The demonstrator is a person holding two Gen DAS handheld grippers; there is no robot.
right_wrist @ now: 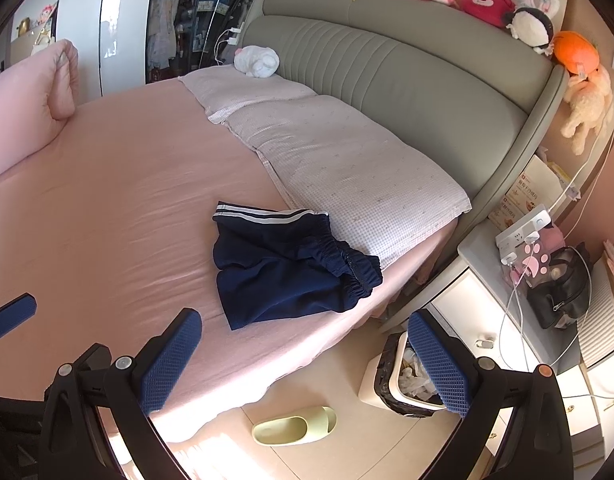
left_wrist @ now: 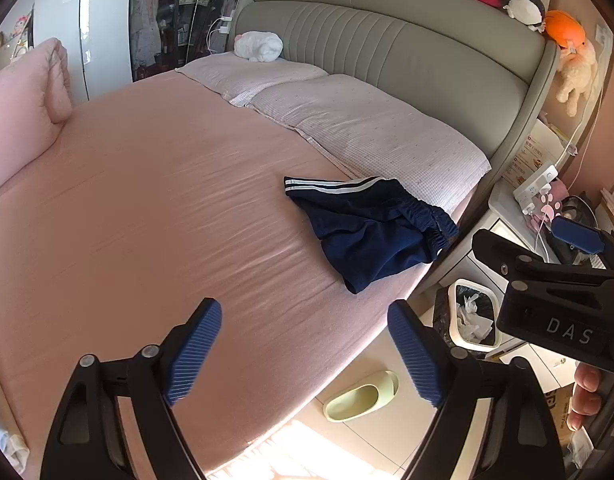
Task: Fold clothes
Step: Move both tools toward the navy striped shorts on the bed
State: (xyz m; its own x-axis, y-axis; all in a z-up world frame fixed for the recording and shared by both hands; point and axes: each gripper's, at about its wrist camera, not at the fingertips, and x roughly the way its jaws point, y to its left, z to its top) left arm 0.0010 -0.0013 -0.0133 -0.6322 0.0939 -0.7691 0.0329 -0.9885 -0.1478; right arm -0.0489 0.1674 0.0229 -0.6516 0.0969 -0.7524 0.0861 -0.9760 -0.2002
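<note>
Navy shorts with white side stripes and a gathered waistband lie crumpled on the pink bed, close to its near right edge and beside the pillows. My left gripper hangs open above the bed edge, short of the shorts, nothing between its blue pads. My right gripper is open too, held over the bed edge and floor, below the shorts. The right gripper also shows at the right of the left wrist view, a hand under it.
Two pale pillows lie against a grey headboard topped with plush toys. A folded pink quilt sits far left. Beside the bed stand a nightstand, a waste bin and a green slipper.
</note>
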